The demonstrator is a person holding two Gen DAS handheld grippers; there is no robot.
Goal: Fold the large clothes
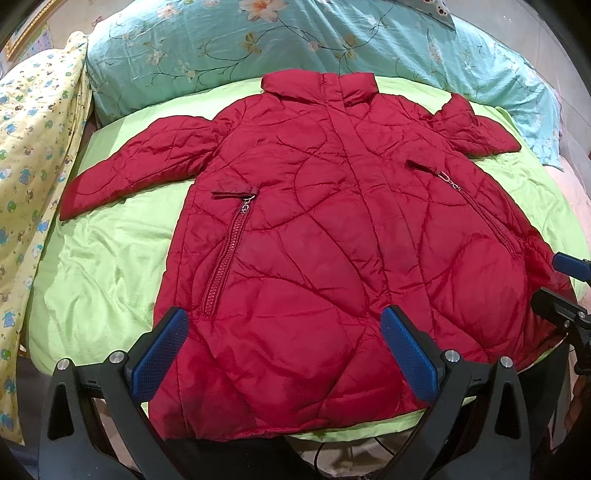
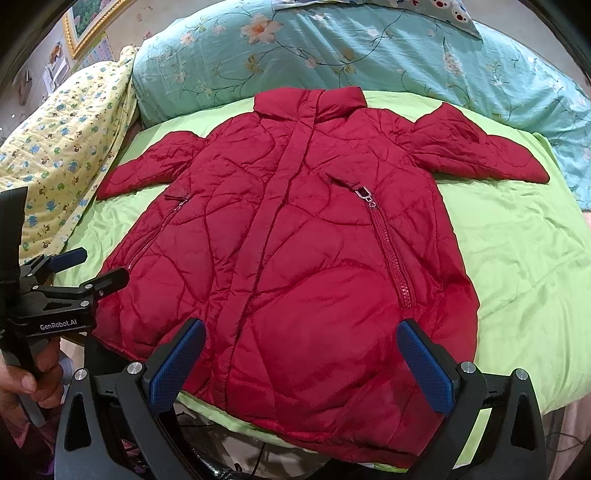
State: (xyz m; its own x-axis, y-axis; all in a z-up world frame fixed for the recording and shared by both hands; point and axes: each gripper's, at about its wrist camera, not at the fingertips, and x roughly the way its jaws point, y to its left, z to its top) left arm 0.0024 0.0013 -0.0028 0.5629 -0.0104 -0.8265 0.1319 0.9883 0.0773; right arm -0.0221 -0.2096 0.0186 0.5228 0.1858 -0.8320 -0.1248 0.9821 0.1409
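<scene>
Red quilted jacket [image 1: 314,229] lay flat on the bed [image 1: 110,258]; I held both tongs [image 1: 284,354] [image 2: 301,365] wide open, empty. Slippery padding risked springing unfolded.

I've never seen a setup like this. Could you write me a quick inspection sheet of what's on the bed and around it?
Surface: green sheet, wrinkled.
Job's things: red quilted coat lying front up, sleeves spread, unfolded.
Clutter: teal floral quilt and yellow printed blanket at the sheet's edges.
Grippers: left gripper and right gripper both open, above the hem, holding nothing.
Cables: dark cords below the bed edge.
Surroundings: framed picture on the wall.
</scene>
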